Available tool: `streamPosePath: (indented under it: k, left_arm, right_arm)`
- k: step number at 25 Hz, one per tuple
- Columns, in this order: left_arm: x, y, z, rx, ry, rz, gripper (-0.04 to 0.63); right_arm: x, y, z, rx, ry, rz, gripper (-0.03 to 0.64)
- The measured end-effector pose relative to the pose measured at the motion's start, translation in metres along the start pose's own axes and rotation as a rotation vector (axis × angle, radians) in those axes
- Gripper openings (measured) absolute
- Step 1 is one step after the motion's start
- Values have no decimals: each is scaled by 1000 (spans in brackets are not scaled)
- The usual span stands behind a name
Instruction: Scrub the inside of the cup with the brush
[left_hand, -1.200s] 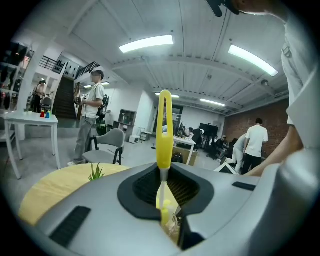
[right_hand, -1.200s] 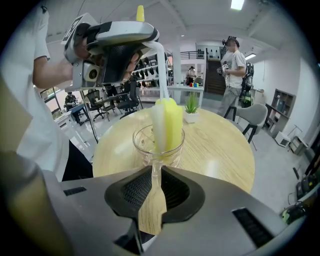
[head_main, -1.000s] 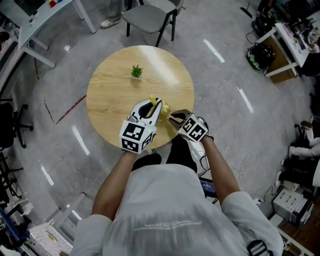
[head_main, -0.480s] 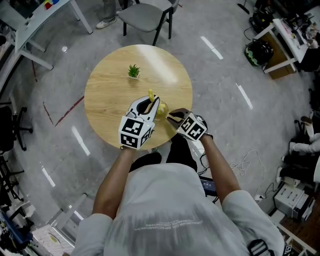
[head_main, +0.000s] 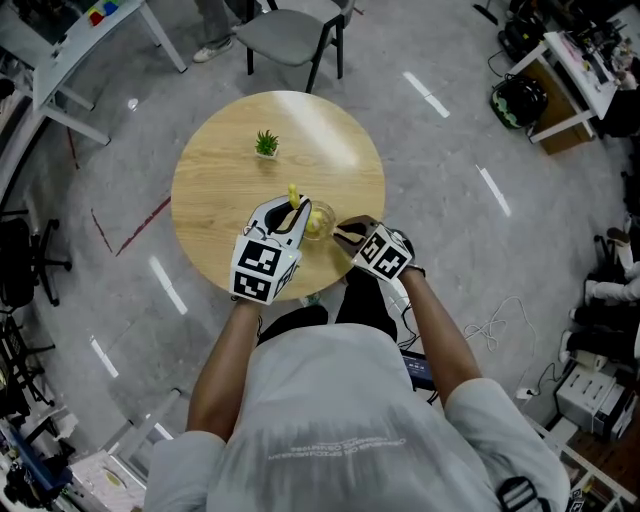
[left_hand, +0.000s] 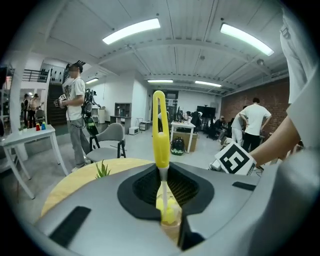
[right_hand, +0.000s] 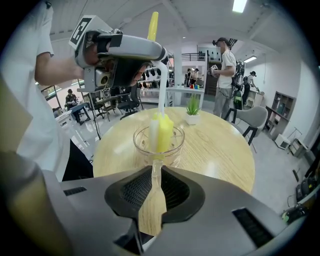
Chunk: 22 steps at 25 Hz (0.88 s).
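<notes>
Since the brush (left_hand: 159, 131) is already sunk head-first into the cup (right_hand: 159, 143), the reaching and picking-up are judged done, and the scrubbing itself is taken to be the step in hand. The brush's thin white stem is clamped between the jaws of the left gripper (left_hand: 165, 197). Its yellow handle stands up above them and its yellow sponge head is down inside the clear glass. The cup's handle is pinched between the jaws of the right gripper (right_hand: 152, 186), which are closed on it, so the cup is steadied from the person's side. The cup is seen on the table (head_main: 225, 170), near the edge closest to the person. It seems to rest there, though a slight lift cannot be ruled out. A small plant (head_main: 266, 144) is set well apart from it, toward the far side.

How much of the inner wall has been covered cannot be read, as no foam, water or dirt is visible in the glass. What is left, by judgement, is for the head to be worked round the wall and against the bottom. After that the brush is to be drawn out, and both things are to be put down and let go.
</notes>
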<state>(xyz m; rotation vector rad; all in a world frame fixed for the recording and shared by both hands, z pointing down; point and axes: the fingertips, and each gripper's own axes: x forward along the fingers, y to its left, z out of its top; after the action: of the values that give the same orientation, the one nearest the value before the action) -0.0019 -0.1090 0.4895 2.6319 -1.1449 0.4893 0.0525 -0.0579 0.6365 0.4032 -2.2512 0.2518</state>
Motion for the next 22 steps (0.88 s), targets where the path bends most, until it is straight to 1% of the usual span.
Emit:
streamPosePath:
  k: [3, 5, 8, 10, 12, 16, 19, 22]
  left_arm:
    - [7, -4, -12, 32, 40, 8, 51]
    - [10, -6, -19, 39, 51, 9, 51]
    - [13, -6, -18, 27, 50, 8, 51]
    - [14, -7, -19, 3, 71, -9, 51]
    - [12, -11, -19, -8, 102, -49, 50]
    - [2, -19, -8, 5, 162, -152, 49]
    - [-8, -16, 6, -26, 183, -207, 49]
    - [-13, -12, 12, -66, 220, -249, 49]
  right_arm:
    - [0, 3, 1, -14, -3, 5, 81]
    - [-1, 5, 1, -19, -1, 9, 81]
    - [-1, 5, -1, -13, -4, 14, 81]
    - [-1, 4, -3, -12, 1, 11, 81]
    - [-2, 3, -3, -27, 11, 3, 80]
    - [-4, 3, -3, -47, 15, -9, 80]
    - [-4, 0, -2, -61, 20, -19, 78]
    - [-2, -1, -2, -71, 28, -25, 78]
